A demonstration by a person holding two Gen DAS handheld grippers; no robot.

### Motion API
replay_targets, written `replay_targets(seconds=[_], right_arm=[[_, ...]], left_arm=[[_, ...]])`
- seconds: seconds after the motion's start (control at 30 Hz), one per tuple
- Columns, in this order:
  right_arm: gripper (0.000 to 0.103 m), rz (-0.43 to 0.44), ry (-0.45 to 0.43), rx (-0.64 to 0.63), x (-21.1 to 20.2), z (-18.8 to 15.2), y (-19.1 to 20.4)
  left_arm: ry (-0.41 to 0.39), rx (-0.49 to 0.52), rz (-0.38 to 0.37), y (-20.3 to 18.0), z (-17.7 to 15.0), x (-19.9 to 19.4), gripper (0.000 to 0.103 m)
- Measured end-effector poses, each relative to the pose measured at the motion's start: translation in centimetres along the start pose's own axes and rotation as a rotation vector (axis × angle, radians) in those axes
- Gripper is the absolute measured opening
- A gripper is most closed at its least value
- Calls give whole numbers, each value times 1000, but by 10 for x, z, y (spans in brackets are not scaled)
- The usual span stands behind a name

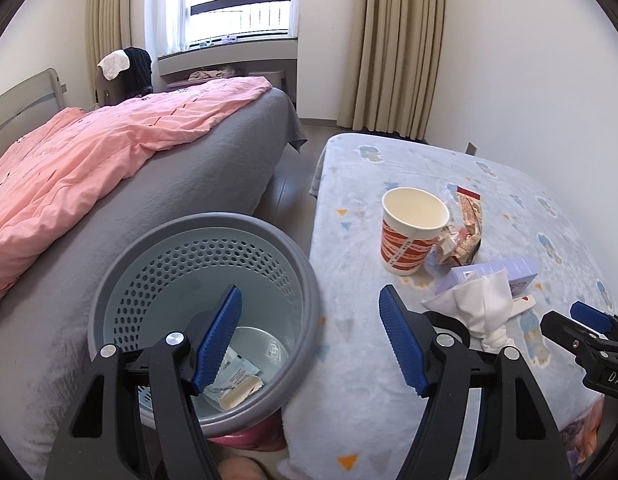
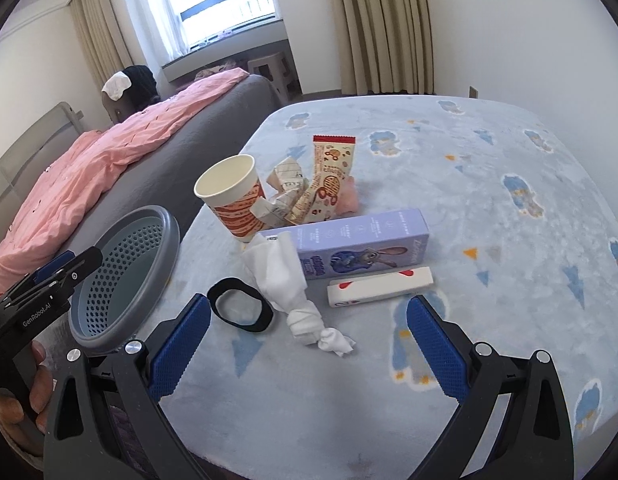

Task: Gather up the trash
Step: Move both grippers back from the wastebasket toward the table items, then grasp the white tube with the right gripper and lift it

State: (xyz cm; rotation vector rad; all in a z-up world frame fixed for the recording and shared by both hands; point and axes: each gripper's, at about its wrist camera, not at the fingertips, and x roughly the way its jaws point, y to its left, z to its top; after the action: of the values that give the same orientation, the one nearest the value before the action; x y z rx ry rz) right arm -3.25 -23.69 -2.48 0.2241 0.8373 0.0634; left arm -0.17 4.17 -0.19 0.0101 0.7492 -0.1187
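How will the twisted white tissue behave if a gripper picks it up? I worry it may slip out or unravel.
The twisted white tissue looks soft and light, so it will probably sag rather than stay stiff. Its knotted narrow end seems tightly wound and may offer the firmest pinch. The loose upper part leans on the purple box and may drag along it.

A twisted white tissue (image 2: 287, 280) lies beside a lilac cardboard box (image 2: 349, 246), a white-and-orange paper cup (image 2: 233, 196) stands upright, crumpled wrappers (image 2: 309, 188) lean behind; grey perforated bin (image 1: 205, 280) holds scraps.
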Motion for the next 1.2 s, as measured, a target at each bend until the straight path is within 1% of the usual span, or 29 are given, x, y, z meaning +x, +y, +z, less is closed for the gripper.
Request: replay_targets(seconds=[0.3,0.57,0.8,0.93,1.2], right_arm=[[97,-51,30,46,4,-11,-30],[97,-80,73,56,26,-15,-48],[97,-71,104,55,51,-10,-48],[97,-71,135,55,64,-7,-47],[97,-95,156,36,80,-2,-42]], left_arm=[[9,37,-40,-26,-1,5,69],[22,61,-54,-39,-1,11,69],[37,70,-54,-46,-1,19,69],[46,74,-55,-48,-1,22,69],[60,65,-56,-46,0,26,69]])
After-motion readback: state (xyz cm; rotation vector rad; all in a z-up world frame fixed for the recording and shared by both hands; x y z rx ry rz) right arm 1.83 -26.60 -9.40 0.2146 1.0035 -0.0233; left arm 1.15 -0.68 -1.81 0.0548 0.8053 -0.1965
